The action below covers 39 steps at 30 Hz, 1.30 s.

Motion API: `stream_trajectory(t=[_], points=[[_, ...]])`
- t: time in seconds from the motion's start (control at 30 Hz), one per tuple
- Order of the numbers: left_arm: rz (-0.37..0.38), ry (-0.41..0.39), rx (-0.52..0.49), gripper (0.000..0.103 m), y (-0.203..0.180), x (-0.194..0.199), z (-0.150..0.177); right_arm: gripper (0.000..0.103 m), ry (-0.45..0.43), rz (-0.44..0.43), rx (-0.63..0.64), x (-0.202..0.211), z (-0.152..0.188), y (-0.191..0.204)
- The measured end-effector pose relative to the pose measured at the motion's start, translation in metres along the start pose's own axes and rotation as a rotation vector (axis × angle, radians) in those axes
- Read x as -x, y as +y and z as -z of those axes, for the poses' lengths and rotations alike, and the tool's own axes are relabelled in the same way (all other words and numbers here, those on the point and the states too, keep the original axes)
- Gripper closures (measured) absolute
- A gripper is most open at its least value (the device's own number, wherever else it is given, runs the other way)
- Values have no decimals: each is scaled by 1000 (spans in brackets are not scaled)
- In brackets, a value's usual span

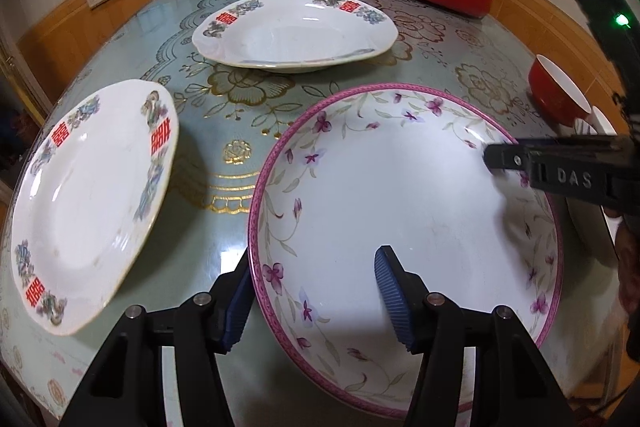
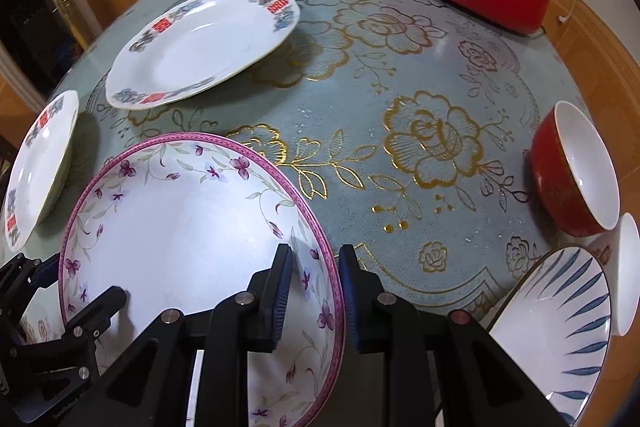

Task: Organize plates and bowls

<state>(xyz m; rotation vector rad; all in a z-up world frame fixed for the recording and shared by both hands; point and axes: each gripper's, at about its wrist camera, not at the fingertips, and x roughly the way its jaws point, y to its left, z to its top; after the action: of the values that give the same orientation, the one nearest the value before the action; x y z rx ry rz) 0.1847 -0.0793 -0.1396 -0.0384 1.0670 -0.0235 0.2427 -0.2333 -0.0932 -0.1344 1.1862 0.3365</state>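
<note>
Pink-rimmed bowl [image 1: 404, 211] sits on the green flowered table [image 2: 400, 75], near the front edge. Left gripper [image 1: 316, 301] has one finger inside the bowl and one outside; I cannot tell if it pinches. Right gripper [image 2: 314, 297] squeezes the bowl's other rim. Two white plates [image 1: 294, 29] lie well apart.
</note>
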Motion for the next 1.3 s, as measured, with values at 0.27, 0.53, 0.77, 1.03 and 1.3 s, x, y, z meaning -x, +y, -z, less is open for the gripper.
stream_trajectory(t=[0.27, 0.53, 0.77, 1.03, 1.3], points=[[1, 15, -4, 53, 9, -2, -6, 79, 15, -7, -34, 2, 6, 2], [-21, -46, -3, 31, 31, 22, -7, 77, 44, -47, -63, 2, 11, 13], [83, -158, 103, 23, 74, 74, -8, 76, -29, -42, -132, 30, 17, 13], [-79, -250, 272, 9, 164, 105, -17, 67, -147, -111, -94, 66, -4, 52], [-247, -217, 254, 6, 231, 87, -30, 67, -116, -232, -8, 51, -32, 127]])
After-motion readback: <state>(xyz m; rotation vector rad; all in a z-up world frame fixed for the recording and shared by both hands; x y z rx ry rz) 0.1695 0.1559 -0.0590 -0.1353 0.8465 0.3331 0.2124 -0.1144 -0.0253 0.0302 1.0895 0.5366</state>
